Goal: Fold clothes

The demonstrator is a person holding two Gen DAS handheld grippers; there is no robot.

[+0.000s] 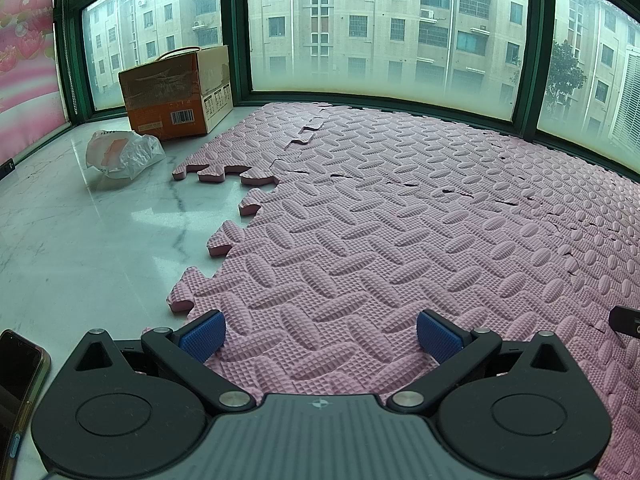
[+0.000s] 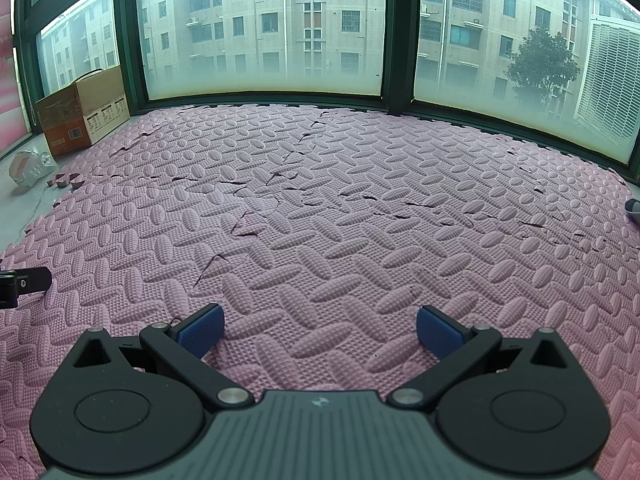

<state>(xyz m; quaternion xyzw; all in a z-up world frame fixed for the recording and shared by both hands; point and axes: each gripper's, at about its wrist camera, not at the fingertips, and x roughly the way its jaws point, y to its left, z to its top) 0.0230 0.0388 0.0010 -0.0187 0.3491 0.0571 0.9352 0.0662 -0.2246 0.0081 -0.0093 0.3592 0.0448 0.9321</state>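
Left gripper (image 1: 318,336): spread wide, empty, above pink foam mat (image 1: 400,220) near its left edge.
Right gripper (image 2: 318,332): spread wide, empty, over mat's middle.

- Pink interlocking foam mat (image 2: 320,208) spreads across the floor, several tile seams lifted and gaping.
- Left of the mat, bare white marble floor (image 1: 80,232) shines with daylight.
- Beyond the mat, green-framed windows (image 2: 264,32) curve around, lower panes frosted, apartment blocks and a tree outside.
- Left of the mat's far corner, a cardboard box (image 1: 176,92); a crumpled plastic bag (image 1: 120,154) lies just in front of it.
- Soft, overcast light.
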